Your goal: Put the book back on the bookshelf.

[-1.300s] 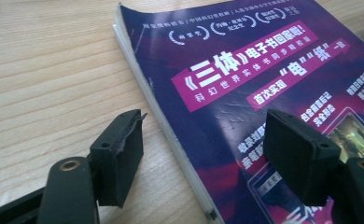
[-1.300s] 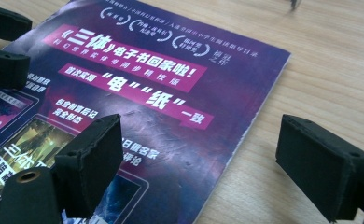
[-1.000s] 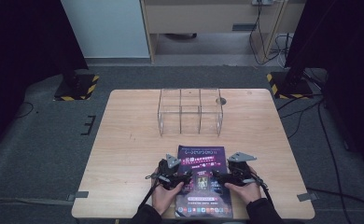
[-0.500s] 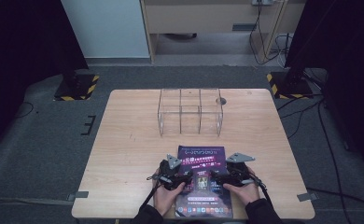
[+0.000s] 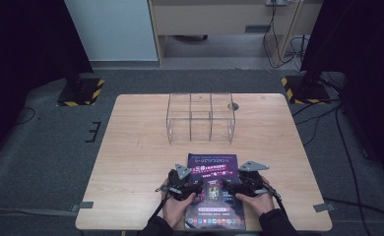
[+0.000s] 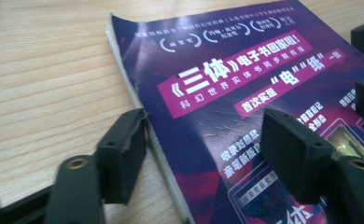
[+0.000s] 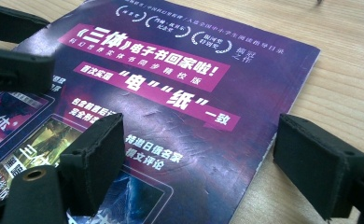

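At the bottom centre of the high view, the person's two hands are coming in from the lower edge, and each one is holding a gripper low over a purple book (image 5: 212,194) that is lying flat on the worktop (image 5: 136,162).

The left gripper (image 5: 186,183) is sitting at the book's left long edge. In the left gripper view its jaws are standing wide apart: one jaw is on the bare wood just beside the page edge, seeming to touch it, and the other jaw is over the cover. So this long edge of the book (image 6: 227,107) is lying between the jaws, and they are not closing on anything.

The right gripper (image 5: 244,183) is mirroring this at the right long edge. Its jaws are also wide apart, one over the cover of the book (image 7: 171,102) and one over the wood beyond the edge, holding nothing.

The long axis of the book is running from the bottom of the frame toward the top, away from the person. Both hands are about equally near to it, one on each side, so a lift from either side, or from both together, is looking possible.

Farther up, near the middle of the worktop, a clear rack (image 5: 201,117) with upright dividers is standing well apart from the book, and it is looking empty.
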Demonstrator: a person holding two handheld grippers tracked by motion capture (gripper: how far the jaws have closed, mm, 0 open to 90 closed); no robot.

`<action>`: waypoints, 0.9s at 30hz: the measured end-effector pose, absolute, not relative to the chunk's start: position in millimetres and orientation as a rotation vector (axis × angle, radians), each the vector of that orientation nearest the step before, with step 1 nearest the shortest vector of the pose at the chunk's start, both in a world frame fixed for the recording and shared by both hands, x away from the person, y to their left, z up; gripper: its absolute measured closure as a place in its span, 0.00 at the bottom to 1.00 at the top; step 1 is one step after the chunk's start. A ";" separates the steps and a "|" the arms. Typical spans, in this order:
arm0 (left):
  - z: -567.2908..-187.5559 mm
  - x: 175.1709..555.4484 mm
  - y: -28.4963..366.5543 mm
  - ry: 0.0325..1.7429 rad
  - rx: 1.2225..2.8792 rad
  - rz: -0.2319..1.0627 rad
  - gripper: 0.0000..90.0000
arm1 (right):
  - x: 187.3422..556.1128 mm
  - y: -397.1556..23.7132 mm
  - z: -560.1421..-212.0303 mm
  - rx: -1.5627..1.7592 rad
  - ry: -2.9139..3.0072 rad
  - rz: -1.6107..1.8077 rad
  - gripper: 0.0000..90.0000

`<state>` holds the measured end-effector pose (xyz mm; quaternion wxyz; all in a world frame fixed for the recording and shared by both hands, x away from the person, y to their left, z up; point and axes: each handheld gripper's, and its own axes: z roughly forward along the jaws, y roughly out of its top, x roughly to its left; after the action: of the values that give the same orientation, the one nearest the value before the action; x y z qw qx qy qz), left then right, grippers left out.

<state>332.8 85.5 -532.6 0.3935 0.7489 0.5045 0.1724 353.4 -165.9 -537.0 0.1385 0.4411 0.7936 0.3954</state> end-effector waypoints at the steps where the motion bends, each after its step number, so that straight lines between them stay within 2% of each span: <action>1: -531.6 331.9 85.6 1.280 1.892 0.431 0.38 | 353.4 -165.9 -537.0 1.274 2.296 1.144 0.19; 15: -520.0 324.5 88.0 1.158 1.786 0.405 0.47 | 353.6 -166.4 -536.9 1.269 2.303 1.143 0.19; 18: -517.9 323.0 85.9 1.118 1.799 0.427 0.47 | 353.7 -166.5 -537.0 1.266 2.302 1.144 0.19; 21: -521.5 325.7 86.8 1.136 1.818 0.431 0.45 | 353.8 -166.9 -537.0 1.263 2.304 1.145 0.19; 27: -522.5 329.2 89.6 1.142 1.825 0.427 0.46 | 353.7 -166.6 -537.0 1.263 2.304 1.143 0.19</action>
<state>329.2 89.6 -522.5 0.4557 0.7401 0.4633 0.1733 353.7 -166.6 -537.0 0.1375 0.4366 0.7964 0.3952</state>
